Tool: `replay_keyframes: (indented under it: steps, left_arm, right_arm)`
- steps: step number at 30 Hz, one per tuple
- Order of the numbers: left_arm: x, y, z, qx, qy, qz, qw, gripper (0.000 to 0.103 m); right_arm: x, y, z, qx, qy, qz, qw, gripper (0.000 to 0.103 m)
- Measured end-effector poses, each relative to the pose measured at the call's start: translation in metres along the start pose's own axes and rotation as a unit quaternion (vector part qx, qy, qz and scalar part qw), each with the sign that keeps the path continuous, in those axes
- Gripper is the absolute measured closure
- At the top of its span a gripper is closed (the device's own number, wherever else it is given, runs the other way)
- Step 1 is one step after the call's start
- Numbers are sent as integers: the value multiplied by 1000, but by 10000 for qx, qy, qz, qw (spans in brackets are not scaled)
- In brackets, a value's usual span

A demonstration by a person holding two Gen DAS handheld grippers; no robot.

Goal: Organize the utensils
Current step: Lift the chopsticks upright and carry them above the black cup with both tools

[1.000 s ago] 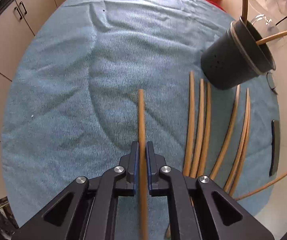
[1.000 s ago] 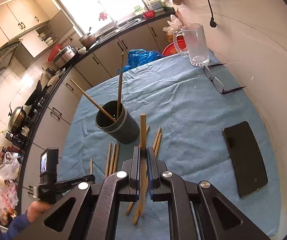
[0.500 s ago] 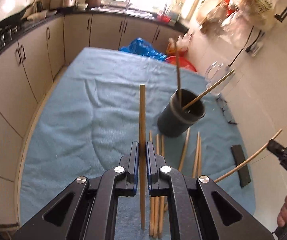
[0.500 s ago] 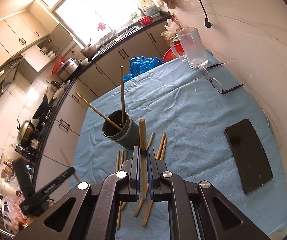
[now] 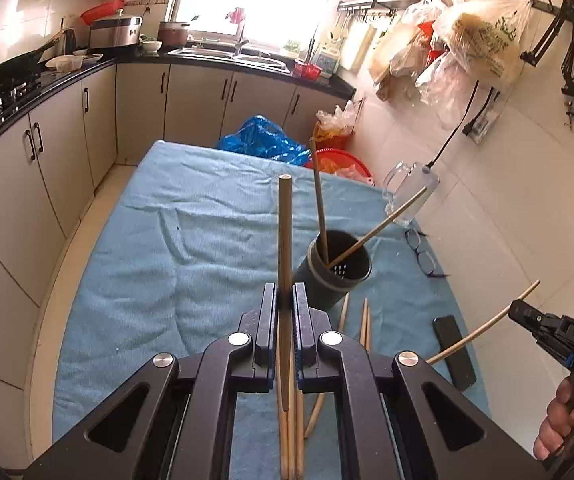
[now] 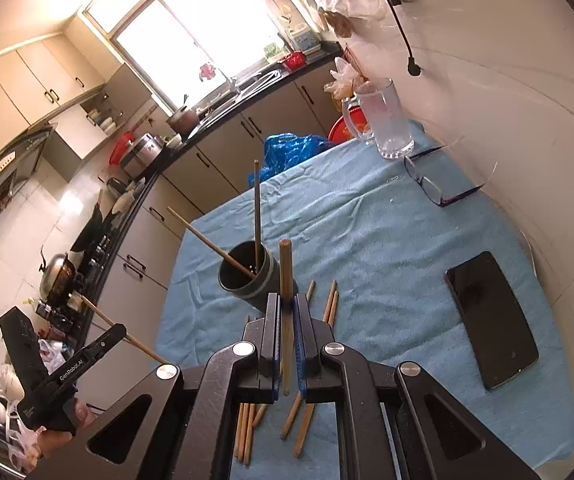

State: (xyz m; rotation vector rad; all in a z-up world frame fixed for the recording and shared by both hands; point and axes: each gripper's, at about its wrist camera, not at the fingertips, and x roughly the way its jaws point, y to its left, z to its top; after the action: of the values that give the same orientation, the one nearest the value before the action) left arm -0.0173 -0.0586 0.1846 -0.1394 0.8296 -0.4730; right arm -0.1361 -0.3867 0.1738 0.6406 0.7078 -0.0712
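Your left gripper (image 5: 285, 304) is clamped tight on a chopstick (image 5: 284, 240), fingers (image 5: 269, 320) pressed against it from both sides, and the stick runs straight out past the tips with its round end pointing away over the tabletop (image 5: 167, 264). Your right gripper (image 6: 286, 316) is shut just the same on its own stick (image 6: 285, 276), which pokes out ahead of the fingers.

The holder (image 5: 333, 276), a dark cup, stands on the blue cloth just beyond and right of your left fingers. Two sticks are in it: one nearly upright (image 5: 319, 196), one leaning off to the right (image 5: 383, 226). From the right wrist view the holder (image 6: 249, 276) sits just left of your right fingers, close ahead.

Loose chopsticks (image 5: 365, 320) lie on the cloth on the near side of the holder, more (image 5: 291, 440) under your left gripper. In the right view they spread out beneath the fingers (image 6: 247, 428).

A phone (image 6: 491, 320) lies flat near the right edge, glasses (image 6: 431, 188) farther along that side, and a glass mug (image 6: 383, 120) at the far right corner.

In the left view, your right hand (image 5: 567, 416) shows at the right edge, its stick (image 5: 483, 324) angled up over the phone.
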Motion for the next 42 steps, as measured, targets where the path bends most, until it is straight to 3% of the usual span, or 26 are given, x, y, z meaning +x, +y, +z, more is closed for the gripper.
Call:
replay_keyframes:
  steps: [12, 23, 33, 42]
  left_arm:
    - [-14, -8, 16, -33, -181, -142, 9997, 97]
    - [-13, -25, 53, 17, -330, -319, 9989, 97]
    - [-1, -41, 104, 21, -571, -367, 9977, 97]
    - [33, -46, 123, -134, -563, -223, 9981, 97]
  right_arm:
    - [-16, -8, 17, 183, -129, 92, 9997, 97]
    - [-15, 1, 53, 172, -214, 280, 9992, 96]
    - [7, 27, 104, 23, -326, 501, 9982, 96]
    - [49, 45, 132, -100, -241, 521, 9983, 96]
